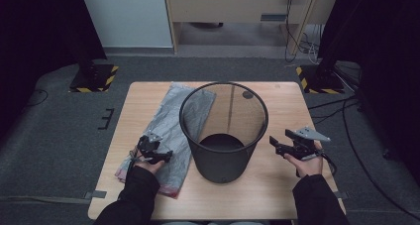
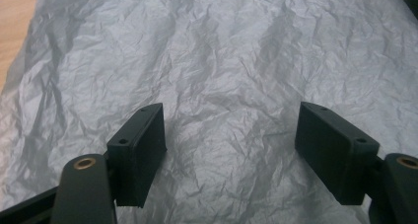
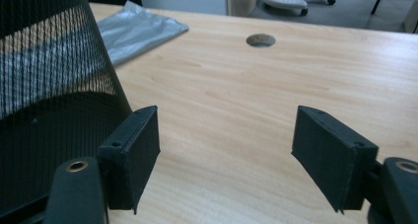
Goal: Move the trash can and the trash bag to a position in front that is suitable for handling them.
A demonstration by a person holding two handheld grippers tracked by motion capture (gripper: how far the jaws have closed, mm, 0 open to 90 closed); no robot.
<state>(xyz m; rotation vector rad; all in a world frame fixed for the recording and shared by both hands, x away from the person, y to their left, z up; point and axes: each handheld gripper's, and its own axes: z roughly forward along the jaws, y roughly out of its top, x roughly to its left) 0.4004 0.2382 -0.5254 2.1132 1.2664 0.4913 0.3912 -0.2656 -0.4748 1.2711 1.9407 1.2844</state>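
Both claws are gaping empty: we are holding the left gripper (image 1: 154,149) over the grey bag (image 1: 171,131) along the table's (image 1: 277,185) left edge, the right gripper (image 1: 289,148) beside the mesh bin (image 1: 224,131).

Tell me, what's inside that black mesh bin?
Nothing shows inside the mesh bin: just its dark solid bottom. A grey plastic bag lies flat beside it on the table; its near inner wall is hidden.

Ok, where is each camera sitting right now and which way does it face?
High view: above the person's side, looking forward and down at the table, mesh bin, grey bag; forearms, left gripper, right gripper.
Left gripper view: over the bag, close; fingers apart.
Right gripper view: low beside the bin, facing across the table; fingers apart.
Shared by the gripper views: the bag.
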